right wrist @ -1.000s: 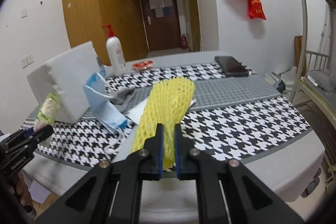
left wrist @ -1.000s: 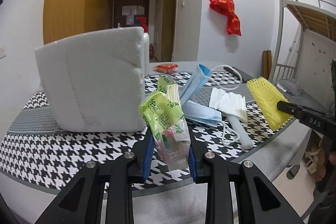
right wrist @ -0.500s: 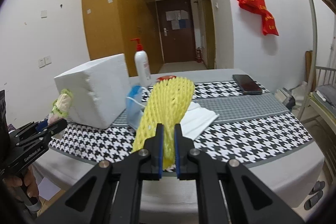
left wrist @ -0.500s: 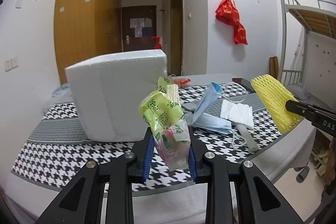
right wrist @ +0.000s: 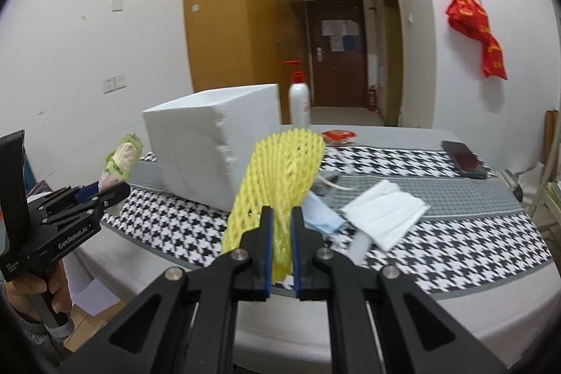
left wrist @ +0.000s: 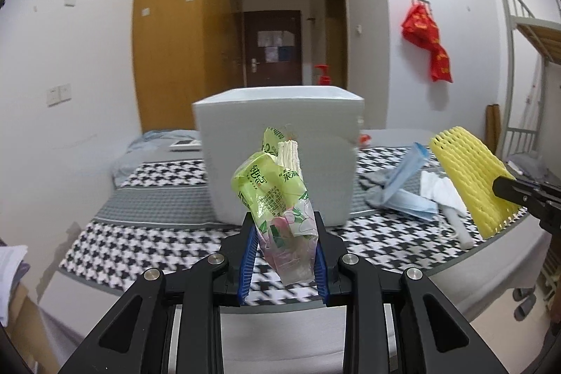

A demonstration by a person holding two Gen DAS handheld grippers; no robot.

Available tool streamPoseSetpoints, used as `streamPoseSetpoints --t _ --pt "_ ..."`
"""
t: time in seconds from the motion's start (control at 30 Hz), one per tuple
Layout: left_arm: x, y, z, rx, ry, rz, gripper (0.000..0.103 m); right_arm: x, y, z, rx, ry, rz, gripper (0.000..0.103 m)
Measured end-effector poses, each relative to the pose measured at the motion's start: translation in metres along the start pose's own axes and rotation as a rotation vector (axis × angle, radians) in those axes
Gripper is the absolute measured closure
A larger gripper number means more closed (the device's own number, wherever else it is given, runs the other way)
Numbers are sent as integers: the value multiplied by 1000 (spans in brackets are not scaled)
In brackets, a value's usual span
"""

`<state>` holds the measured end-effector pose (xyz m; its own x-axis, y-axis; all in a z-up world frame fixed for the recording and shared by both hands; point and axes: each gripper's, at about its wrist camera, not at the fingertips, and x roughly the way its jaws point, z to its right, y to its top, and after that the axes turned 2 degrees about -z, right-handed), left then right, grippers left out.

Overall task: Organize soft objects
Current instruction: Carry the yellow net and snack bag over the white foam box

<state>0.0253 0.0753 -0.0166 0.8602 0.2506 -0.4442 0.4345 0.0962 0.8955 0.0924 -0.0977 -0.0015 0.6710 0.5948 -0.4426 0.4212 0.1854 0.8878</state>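
Observation:
My left gripper (left wrist: pixel 283 233) is shut on a green tissue pack (left wrist: pixel 275 191), held upright above the table's near edge in front of a white foam box (left wrist: pixel 280 142). The pack (right wrist: pixel 121 160) and left gripper (right wrist: pixel 105 191) also show in the right wrist view. My right gripper (right wrist: pixel 280 230) is shut on a yellow foam net sleeve (right wrist: pixel 280 174), held above the table edge; the sleeve shows in the left wrist view (left wrist: pixel 470 177). The foam box (right wrist: pixel 210 146) stands behind and left of the sleeve. Blue face masks (left wrist: pixel 406 184) and a folded white mask (right wrist: pixel 385 212) lie on the table.
The table has a black-and-white houndstooth cloth (right wrist: pixel 455 251). A pump bottle (right wrist: pixel 298 104) stands behind the box. A red packet (right wrist: pixel 338 135) and a dark phone (right wrist: pixel 463 158) lie at the far side. A bunk bed frame (left wrist: pixel 522 58) stands at the right.
Both grippers have pulled back and risen from the table with their objects still held. The foam box now sits centred behind the tissue pack.

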Motion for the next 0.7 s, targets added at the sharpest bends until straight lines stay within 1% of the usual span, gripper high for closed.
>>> streamPoseSetpoints --t 0.17,0.33,0.47,0.7 --pt "-7 -2 -17 -18 41 7 73 9 5 -19 -28 50 -6 91" --pt "-11 -3 -31 -38 62 14 73 15 10 -33 -51 85 -12 91" --pt "-14 0 -39 -47 72 24 73 19 15 -40 -66 95 -10 91" --pt "-17 10 -43 -43 73 45 73 22 24 -41 -71 101 0 91"
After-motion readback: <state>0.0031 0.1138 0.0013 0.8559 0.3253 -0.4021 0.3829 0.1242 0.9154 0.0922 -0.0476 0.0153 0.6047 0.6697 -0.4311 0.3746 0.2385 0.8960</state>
